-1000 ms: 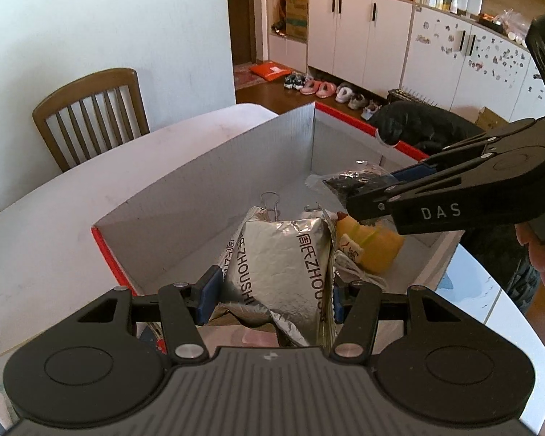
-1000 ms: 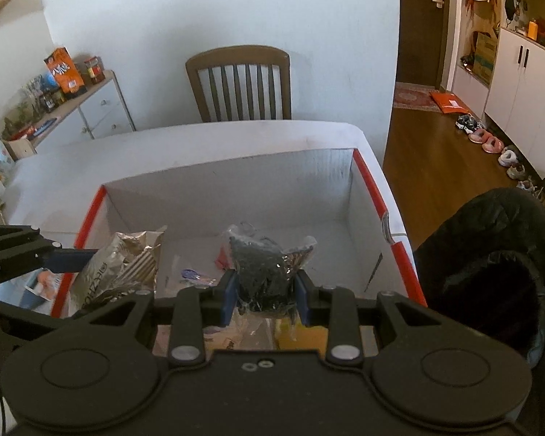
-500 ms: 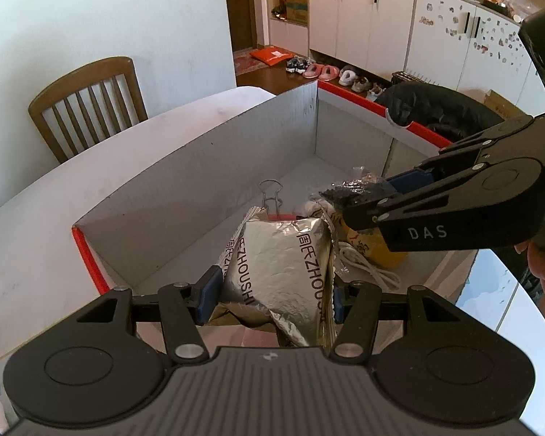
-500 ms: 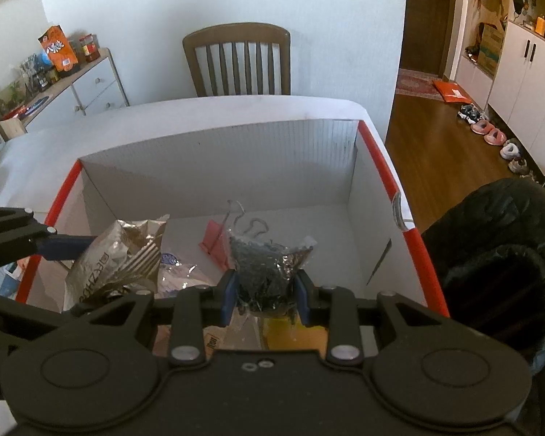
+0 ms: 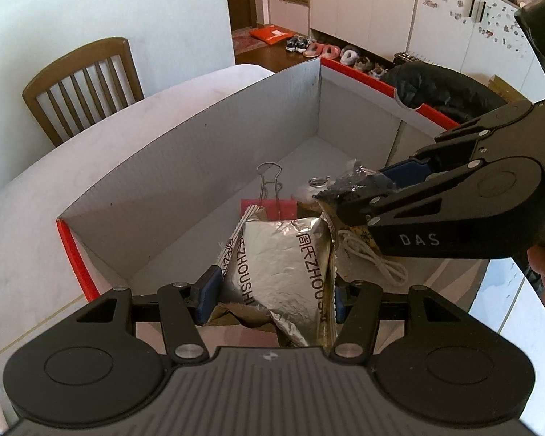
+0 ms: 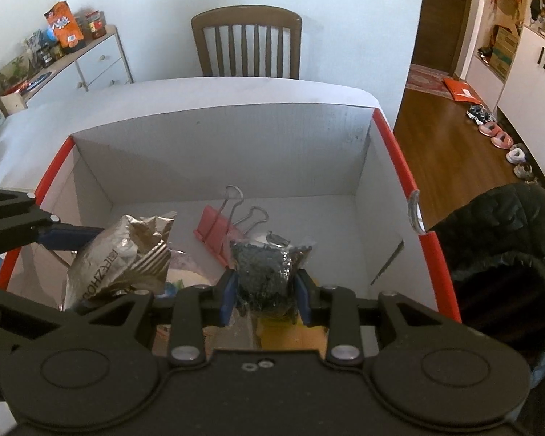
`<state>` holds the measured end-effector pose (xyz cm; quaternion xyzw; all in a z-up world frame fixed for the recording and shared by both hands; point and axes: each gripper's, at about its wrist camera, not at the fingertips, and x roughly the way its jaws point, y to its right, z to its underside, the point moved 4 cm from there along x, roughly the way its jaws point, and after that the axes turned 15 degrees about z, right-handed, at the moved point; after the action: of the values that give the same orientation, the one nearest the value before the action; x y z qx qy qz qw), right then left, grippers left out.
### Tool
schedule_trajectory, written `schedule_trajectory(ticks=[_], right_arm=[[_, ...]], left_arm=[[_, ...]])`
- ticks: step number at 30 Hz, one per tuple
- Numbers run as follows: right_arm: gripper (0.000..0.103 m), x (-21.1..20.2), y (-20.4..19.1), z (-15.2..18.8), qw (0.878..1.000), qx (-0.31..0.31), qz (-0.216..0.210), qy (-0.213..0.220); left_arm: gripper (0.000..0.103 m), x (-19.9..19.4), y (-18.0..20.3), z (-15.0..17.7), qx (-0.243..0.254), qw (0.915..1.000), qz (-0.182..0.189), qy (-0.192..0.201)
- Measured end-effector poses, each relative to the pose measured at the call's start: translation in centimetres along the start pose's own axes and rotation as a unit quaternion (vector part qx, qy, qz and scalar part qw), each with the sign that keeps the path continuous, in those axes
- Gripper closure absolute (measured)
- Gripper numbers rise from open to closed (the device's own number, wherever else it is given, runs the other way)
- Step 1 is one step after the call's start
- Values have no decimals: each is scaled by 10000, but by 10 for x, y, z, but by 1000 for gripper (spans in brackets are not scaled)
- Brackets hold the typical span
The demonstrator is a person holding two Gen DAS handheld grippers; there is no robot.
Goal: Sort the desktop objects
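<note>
Left hand-held gripper (image 5: pixel 272 290) is clamping a silver foil snack bag (image 5: pixel 279 258) between its blue pads; jaws have just been easing apart a little, bag between them, pads touching its sides. Right hand-held gripper (image 6: pixel 265 299) is pinching a clear packet of dark granules (image 6: pixel 267 276); its jaws have likewise been easing slightly, packet between the pads.

Both loads are hanging inside the red-rimmed cardboard box (image 6: pixel 392 152), low over its contents. Judged step: dropping sorted items into the box. Next move calls for opening each pair of jaws fully, then lifting straight up clear of the walls.

Already lying in the box: a red binder clip (image 6: pixel 214 234) with wire handles, a yellow pouch with white cord (image 5: pixel 363 258), other small bits too cluttered to name. The two grippers are working close together over the same corner, so they risk knocking each other.

Box is sitting on the white bench (image 5: pixel 36 200); wooden chair (image 6: pixel 247 43) beyond; black jacket (image 6: pixel 508 254) just beside the box's right wall
</note>
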<state>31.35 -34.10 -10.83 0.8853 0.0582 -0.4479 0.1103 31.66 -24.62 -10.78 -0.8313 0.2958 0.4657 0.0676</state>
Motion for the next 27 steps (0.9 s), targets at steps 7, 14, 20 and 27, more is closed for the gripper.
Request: schedule_trajectory(ticks=[7,14,20,27], right_arm=[[65,5,-1,-3,10000,-32,-35,-54],[49,0,1,-3,9999,-86,-70,4],[35,-13,4,-6,9996,-86,-183,180],[22,-29,2,-9,9986,-105,-348,376]], left_arm=[[45,-4,-6,5,-207,9998,10,11],[38,-17,-6,8,-366,9990,17,269],[37,-27,-4,12,-385,9984,24,407],[27,-37,-4,17,-522,9971,83,546]])
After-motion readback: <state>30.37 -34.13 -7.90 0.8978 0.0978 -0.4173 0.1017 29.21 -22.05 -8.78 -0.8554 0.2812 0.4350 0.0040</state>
